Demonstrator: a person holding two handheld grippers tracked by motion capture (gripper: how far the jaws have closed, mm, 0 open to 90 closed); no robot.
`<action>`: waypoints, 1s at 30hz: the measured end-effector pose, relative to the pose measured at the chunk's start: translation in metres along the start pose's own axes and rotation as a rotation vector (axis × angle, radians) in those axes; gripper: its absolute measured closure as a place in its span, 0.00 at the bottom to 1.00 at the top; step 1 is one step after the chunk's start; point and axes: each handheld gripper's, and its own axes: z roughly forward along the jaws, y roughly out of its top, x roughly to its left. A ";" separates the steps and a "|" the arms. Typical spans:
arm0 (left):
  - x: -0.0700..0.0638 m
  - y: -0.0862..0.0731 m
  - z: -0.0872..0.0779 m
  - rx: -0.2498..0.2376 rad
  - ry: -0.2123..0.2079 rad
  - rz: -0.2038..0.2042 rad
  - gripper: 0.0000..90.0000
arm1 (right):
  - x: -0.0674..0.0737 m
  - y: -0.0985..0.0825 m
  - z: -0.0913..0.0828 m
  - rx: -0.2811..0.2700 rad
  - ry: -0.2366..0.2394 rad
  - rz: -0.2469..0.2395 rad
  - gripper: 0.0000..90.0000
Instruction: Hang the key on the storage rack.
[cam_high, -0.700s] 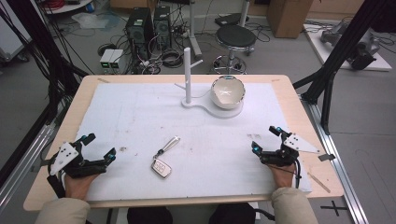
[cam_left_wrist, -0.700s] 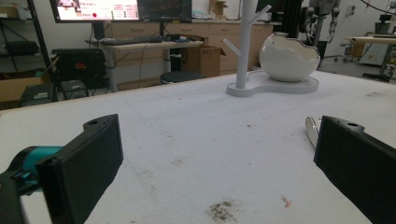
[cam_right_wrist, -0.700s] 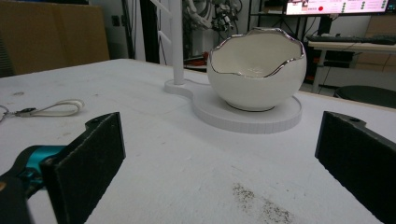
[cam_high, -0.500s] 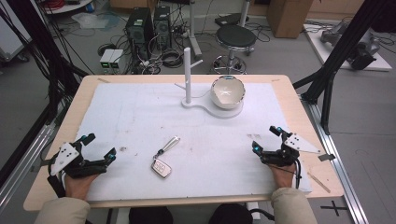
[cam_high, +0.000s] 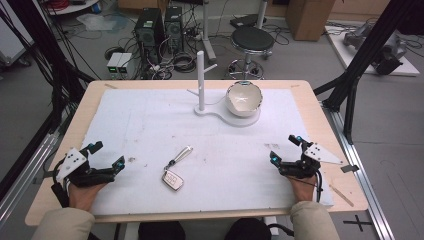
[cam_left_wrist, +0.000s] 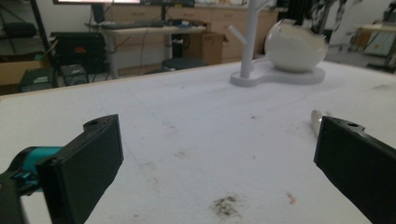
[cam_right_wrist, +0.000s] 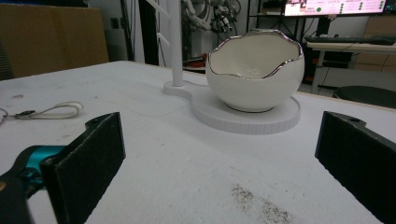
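Near the front edge of the tabletop (cam_high: 310, 100), a little left of its middle, a car key (cam_high: 172, 179) lies flat on the white mat (cam_high: 150, 125), with a pale strap (cam_high: 181, 155) running from it toward the far edge. Toward the middle of the far edge stands a white stand (cam_high: 220, 111) with an upright post (cam_high: 201, 80) on its left part and a white bowl (cam_high: 244, 98) with a jagged, eggshell-like rim on its round right part. At the front left corner the left gripper (cam_high: 106, 156) rests on the mat in a hand, jaws wide open with nothing between them. At the front right corner the right gripper (cam_high: 285, 148) rests likewise, jaws spread and empty, pointing toward the bowl.
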 end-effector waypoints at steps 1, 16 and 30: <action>0.001 0.012 0.001 0.000 -0.016 0.009 0.02 | 0.000 0.000 0.000 0.002 0.000 0.003 0.01; -0.012 0.104 0.041 0.282 -0.219 0.099 0.02 | 0.000 0.000 0.000 0.002 -0.001 0.002 0.01; -0.041 0.139 0.090 0.462 -0.361 0.238 0.02 | 0.000 0.000 0.000 0.002 0.001 0.005 0.01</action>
